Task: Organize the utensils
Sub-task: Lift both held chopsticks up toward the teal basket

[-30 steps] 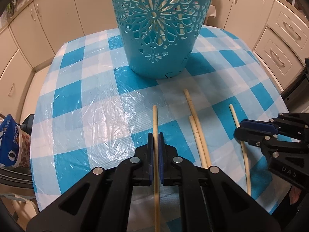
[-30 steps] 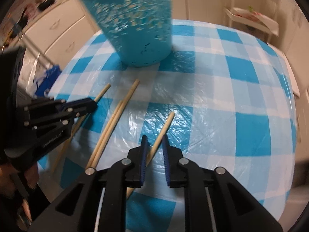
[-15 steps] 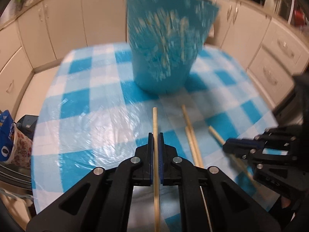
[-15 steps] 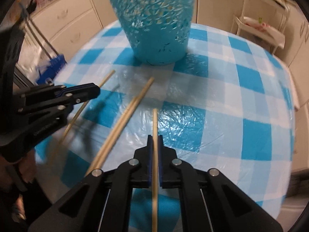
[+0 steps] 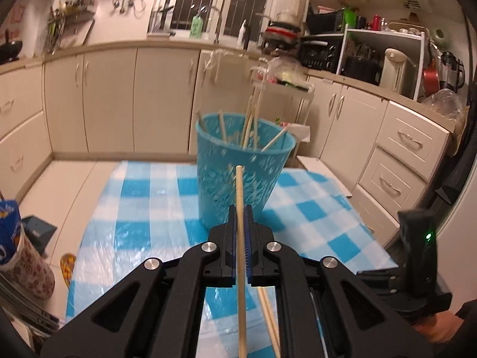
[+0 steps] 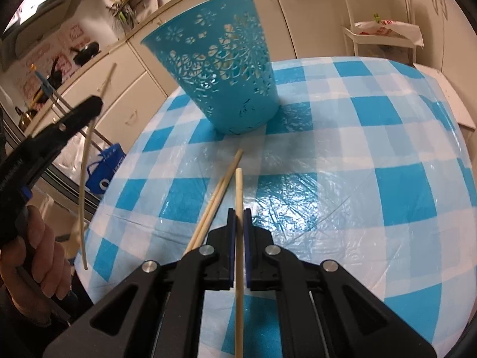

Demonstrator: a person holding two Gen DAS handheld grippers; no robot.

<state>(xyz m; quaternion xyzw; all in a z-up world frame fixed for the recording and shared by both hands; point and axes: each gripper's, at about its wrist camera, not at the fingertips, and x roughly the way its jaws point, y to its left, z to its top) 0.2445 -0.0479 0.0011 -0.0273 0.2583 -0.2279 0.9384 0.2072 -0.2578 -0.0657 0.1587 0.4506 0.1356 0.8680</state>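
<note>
My left gripper (image 5: 241, 208), clamped on a chopstick (image 5: 240, 238), has lifted it toward the blue basket (image 5: 238, 161); my right gripper (image 6: 238, 213) just pinched another chopstick (image 6: 238, 191), so both go in next.

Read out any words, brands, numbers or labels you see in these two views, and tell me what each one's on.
White lettering along the left gripper arm, right wrist view: cut off at the picture's edge, unreadable.
Print on the blue and white bag beside the table, left wrist view: too blurred to read.
Pink wall pictures, right wrist view: no legible text.
Blue basket, chopsticks: no text.
</note>
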